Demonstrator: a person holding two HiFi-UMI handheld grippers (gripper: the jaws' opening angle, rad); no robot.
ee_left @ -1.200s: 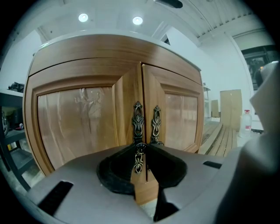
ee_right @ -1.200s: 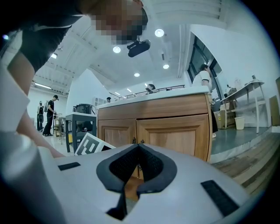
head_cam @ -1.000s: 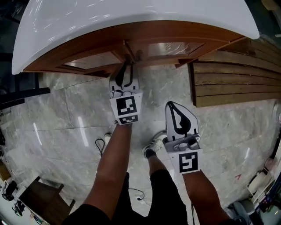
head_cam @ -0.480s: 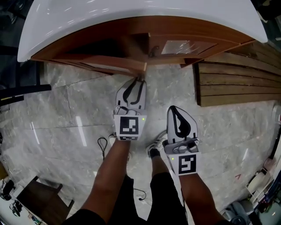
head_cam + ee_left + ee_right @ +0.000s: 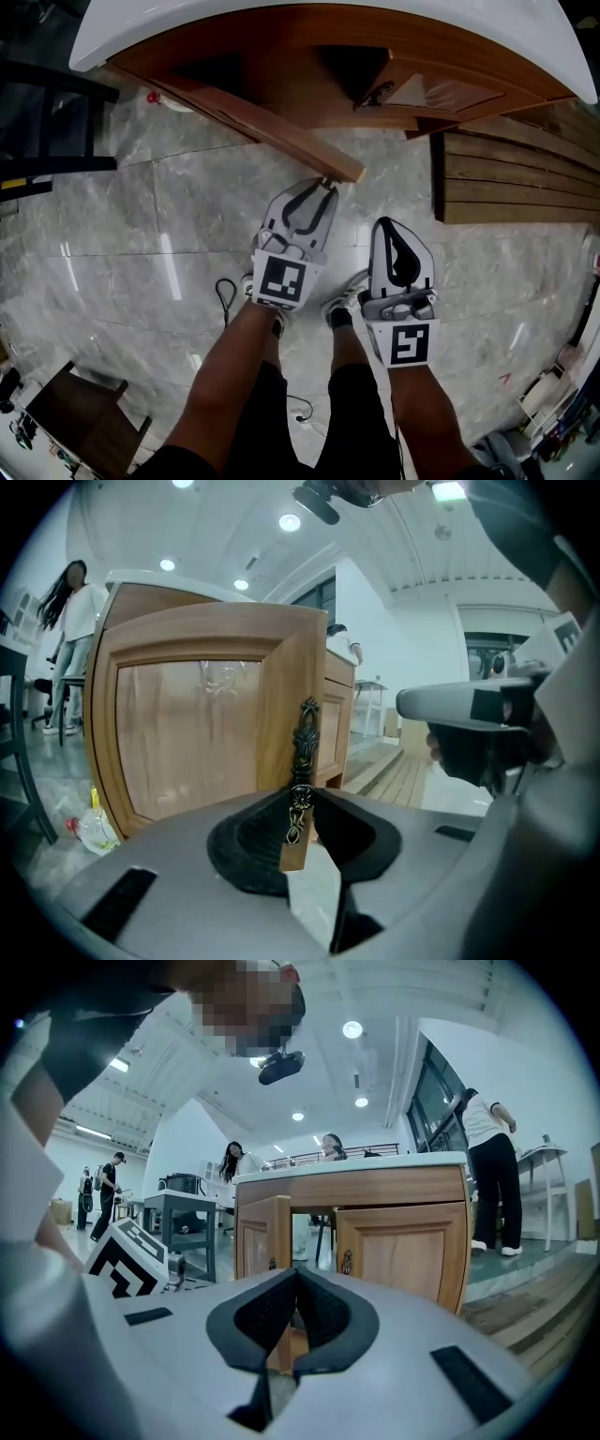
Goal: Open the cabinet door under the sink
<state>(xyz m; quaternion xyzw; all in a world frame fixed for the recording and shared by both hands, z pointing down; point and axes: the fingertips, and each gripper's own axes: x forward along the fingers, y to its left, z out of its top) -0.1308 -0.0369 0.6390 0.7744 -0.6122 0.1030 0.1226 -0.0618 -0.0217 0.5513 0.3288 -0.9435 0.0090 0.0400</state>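
Swung further out since a second ago, the under-sink cabinet door (image 5: 262, 127) is clamped by its ornate handle (image 5: 302, 761) in the left gripper (image 5: 323, 186); the right gripper (image 5: 389, 227) is held closed, empty.

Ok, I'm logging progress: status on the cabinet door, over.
Left gripper shut on the door handle. Left door standing well open, right door closed. Right gripper shut, empty. Nothing seen blocking the swing.
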